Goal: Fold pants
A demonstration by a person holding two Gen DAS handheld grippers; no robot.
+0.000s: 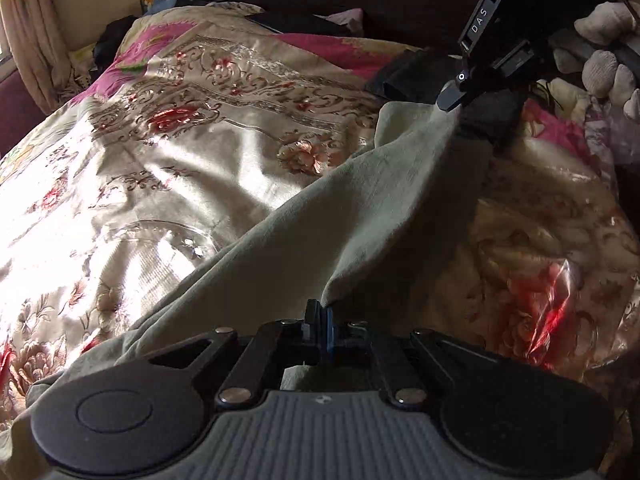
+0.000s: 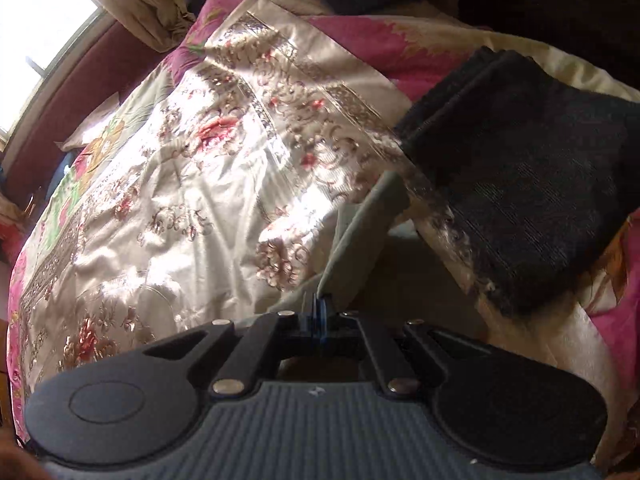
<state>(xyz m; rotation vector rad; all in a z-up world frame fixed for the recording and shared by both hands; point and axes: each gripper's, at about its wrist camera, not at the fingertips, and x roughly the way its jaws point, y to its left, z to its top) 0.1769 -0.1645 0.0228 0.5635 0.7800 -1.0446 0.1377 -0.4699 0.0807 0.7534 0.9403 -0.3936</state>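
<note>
left tool – clamped on pants | right tool – clamped on pants | folded black cloth beside, on bedspread

A home bedroom: a bed under a shiny floral bedspread, curtains at a sunlit window, and soft toys heaped beside the bed.

Left gripper clamped on an edge of pale grey-green cloth pants. Pants stretch ahead and rightward to right gripper, pinched there too. Beneath: shiny floral satin bedspread. Folded black garment beyond.
</note>
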